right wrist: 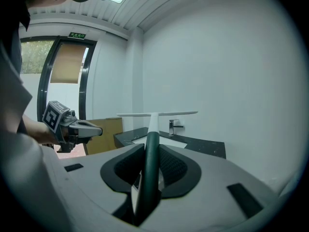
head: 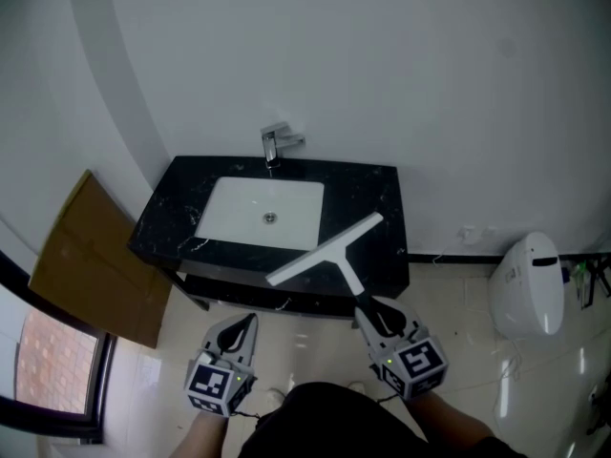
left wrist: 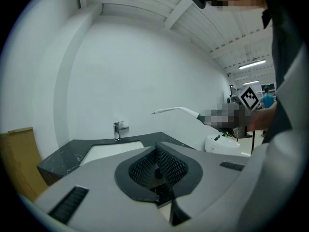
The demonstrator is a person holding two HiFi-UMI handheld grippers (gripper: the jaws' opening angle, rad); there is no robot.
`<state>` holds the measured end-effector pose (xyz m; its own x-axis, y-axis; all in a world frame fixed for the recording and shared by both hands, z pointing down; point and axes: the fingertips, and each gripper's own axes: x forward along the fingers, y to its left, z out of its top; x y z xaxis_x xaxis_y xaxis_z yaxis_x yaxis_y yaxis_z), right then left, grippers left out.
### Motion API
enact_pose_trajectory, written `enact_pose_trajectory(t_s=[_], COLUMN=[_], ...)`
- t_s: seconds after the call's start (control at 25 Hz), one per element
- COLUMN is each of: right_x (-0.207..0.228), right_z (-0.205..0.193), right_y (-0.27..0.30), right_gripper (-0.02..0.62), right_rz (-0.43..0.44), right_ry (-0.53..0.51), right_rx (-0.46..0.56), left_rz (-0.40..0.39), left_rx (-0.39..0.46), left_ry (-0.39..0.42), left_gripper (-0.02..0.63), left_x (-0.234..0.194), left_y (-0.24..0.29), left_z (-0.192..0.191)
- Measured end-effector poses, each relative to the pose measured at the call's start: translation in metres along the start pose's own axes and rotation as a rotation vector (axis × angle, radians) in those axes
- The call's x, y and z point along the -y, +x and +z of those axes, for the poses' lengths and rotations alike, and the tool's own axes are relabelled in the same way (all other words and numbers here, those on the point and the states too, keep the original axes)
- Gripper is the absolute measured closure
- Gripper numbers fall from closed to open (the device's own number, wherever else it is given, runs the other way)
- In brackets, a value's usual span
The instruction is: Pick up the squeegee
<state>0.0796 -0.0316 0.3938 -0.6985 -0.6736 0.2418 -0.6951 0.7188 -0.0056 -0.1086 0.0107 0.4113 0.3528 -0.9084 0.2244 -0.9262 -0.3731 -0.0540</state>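
Note:
The squeegee is white, with a long T-shaped blade and a dark green grip. It hangs in the air over the front right edge of the black sink counter. My right gripper is shut on its green grip. In the right gripper view the handle runs up between the pads to the level blade. My left gripper is lower left of it, in front of the counter, shut with nothing between its pads. The left gripper view shows the squeegee off to the right.
A white basin and a chrome tap are set in the counter, against the white wall. A brown cardboard sheet leans at the left. A white toilet stands at the right on the tiled floor.

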Motion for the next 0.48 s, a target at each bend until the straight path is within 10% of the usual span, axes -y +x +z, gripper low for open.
enact_pose_trajectory(t_s=[0.48], right_x=[0.0009], right_z=[-0.0001], right_y=[0.0], right_gripper=[0.497], right_rz=[-0.006], right_ry=[0.005], right_rx=[0.003], left_rz=[0.003], left_rx=[-0.007], left_ry=[-0.015], left_gripper=[0.611], left_x=[0.001], left_y=[0.001], left_z=[0.0002])
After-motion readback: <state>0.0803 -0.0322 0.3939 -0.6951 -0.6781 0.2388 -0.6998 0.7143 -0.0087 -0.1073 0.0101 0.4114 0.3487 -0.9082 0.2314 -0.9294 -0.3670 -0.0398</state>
